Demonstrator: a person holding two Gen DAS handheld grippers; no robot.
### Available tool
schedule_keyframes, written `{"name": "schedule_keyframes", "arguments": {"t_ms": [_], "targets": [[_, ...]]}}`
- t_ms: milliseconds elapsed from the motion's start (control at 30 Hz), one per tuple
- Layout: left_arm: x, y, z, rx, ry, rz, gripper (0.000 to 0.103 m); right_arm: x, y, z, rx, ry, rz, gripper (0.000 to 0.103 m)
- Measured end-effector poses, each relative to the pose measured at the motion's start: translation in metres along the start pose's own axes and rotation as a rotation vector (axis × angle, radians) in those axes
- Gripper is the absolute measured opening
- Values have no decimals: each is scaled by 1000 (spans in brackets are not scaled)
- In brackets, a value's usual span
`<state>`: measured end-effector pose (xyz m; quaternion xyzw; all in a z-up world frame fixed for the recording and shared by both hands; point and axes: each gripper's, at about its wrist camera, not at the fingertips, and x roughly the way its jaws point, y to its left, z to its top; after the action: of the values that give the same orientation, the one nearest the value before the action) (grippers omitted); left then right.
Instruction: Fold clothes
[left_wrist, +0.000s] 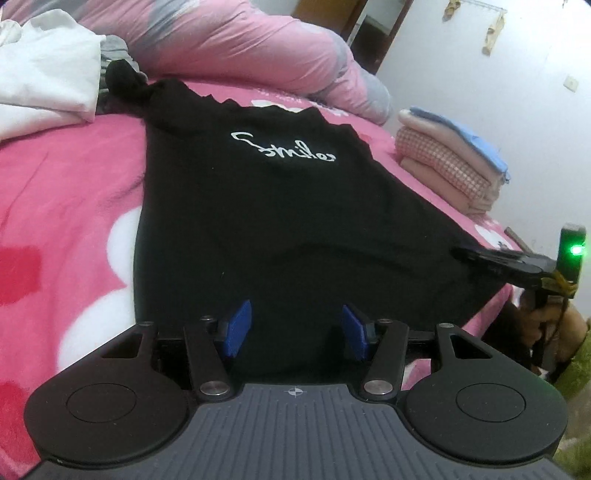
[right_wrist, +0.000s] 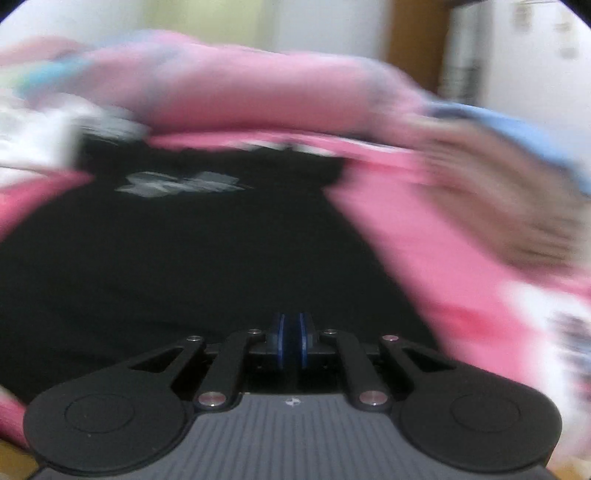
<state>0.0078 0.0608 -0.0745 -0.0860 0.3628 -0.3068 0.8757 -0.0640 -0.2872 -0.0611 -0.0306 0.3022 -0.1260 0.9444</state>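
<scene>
While right claw (right_wrist: 291, 341) pinches hem, black shirt (left_wrist: 258, 206) lies flat.

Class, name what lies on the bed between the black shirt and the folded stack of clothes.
Only bare pink bedspread separates the black shirt from the folded stack, shown clearly in the left wrist view.

the shirt (left_wrist: 280, 221) lies spread on the bed (left_wrist: 62, 206), its near hem just ahead of the left gripper (left_wrist: 297, 330); a crumpled garment (left_wrist: 44, 74) sits at the far left beside the shirt's far corner; a rolled quilt (left_wrist: 236, 44) lies behind the shirt; a folded stack (left_wrist: 450, 155) rests to the right, apart from it; the right gripper (left_wrist: 476, 254) meets the shirt's right edge
</scene>
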Motion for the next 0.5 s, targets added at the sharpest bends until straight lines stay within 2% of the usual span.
{"name": "schedule_keyframes", "arguments": {"t_ms": [100, 133, 167, 267, 400, 500], "targets": [[-2, 5, 2, -33, 9, -8, 54, -17, -48, -2, 202, 1, -142, 9], [-2, 5, 3, -35, 11, -8, 54, -22, -57, -2, 257, -3, -170, 9], [-2, 3, 3, -29, 13, -3, 54, -25, -56, -1, 271, -16, -154, 9], [-2, -1, 3, -13, 16, 12, 54, -29, -24, 6, 206, -73, -26, 9], [-1, -5, 3, 5, 20, 24, 55, -18, 37, 6, -25, -64, 155, 9], [-1, -2, 3, -2, 22, 17, 55, -17, 31, -12, -90, -12, 123, 10]]}}
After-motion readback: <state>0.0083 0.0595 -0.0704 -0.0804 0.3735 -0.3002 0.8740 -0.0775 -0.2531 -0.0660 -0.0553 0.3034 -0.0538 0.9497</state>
